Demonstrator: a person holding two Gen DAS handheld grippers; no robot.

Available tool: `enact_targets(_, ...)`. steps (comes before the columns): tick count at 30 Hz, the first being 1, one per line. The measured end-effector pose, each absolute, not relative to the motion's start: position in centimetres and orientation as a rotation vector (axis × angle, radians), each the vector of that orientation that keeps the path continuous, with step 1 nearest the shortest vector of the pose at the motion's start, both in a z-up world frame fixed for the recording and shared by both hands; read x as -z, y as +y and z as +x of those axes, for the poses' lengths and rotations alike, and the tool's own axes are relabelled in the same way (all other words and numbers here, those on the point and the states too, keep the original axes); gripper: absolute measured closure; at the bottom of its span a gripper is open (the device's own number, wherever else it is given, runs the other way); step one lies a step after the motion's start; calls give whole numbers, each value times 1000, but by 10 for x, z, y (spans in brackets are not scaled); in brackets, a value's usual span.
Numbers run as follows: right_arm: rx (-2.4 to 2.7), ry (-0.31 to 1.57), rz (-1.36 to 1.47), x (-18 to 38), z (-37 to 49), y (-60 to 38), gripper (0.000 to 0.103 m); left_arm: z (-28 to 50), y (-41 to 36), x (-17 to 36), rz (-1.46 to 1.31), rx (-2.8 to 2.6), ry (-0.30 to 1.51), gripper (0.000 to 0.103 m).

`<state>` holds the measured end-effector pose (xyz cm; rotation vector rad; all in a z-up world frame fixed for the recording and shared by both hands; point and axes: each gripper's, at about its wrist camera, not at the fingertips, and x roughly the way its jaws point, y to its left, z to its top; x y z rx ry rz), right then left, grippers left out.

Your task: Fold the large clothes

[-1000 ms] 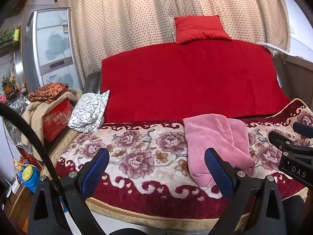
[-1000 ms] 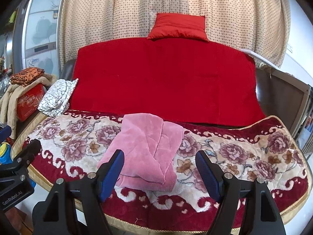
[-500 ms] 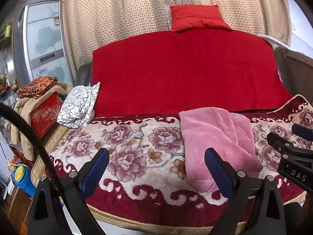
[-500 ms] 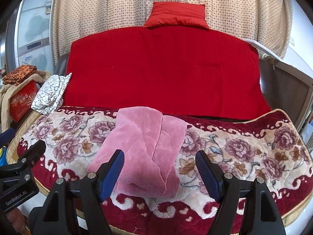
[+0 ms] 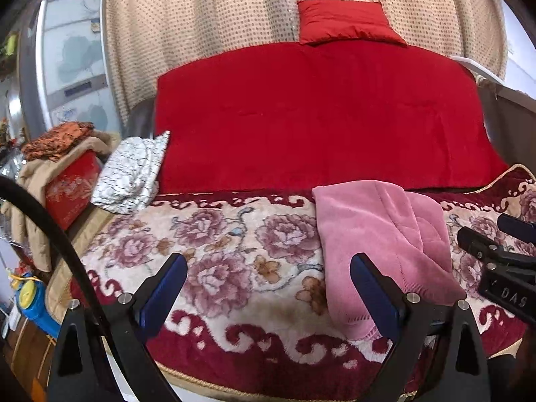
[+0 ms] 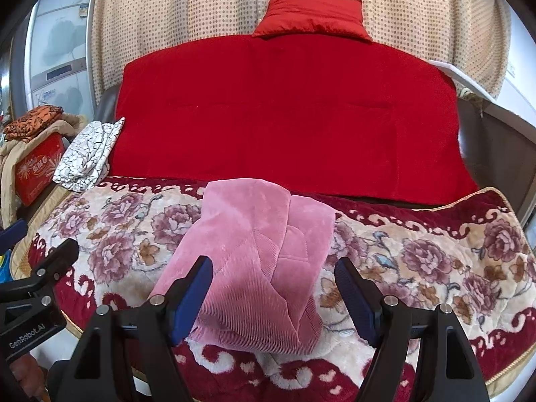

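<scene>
Garment: pink folded bundle [image 6: 254,264] on floral sofa cover [image 5: 234,251], 12 o'clock of right claw [image 6: 273,293]. Both claws spread, empty; left claw [image 5: 268,289] offset. Risk: single-layer pinch unfolds bundle.

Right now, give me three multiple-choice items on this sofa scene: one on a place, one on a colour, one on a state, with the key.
1. Where does the small red cushion sit?
A. on top of the sofa back
B. on the floral seat blanket
C. on the floor

2. What colour is the ribbed velvety garment on the floral seat blanket?
A. white
B. pink
C. green

3. How do the right gripper and left gripper stand?
A. both shut on the garment
B. one shut, one open
C. both open, holding nothing

Key: 1 A, it rests above the red throw against the curtain. 2 B, the folded cloth is pink. 3 C, both pairs of blue pads stand wide apart and hold nothing.
</scene>
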<state>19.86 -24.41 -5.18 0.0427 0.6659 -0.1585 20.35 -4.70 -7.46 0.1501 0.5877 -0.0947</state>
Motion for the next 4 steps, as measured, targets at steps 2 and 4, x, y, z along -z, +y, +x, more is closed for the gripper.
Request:
enact_targets(2,155,672,62,54,205,-254,25,230,-37,78,104,112,633,5)
enact_targets(4,169,684,80,57,216,-274,25,261,-22,86,54,112,681,5)
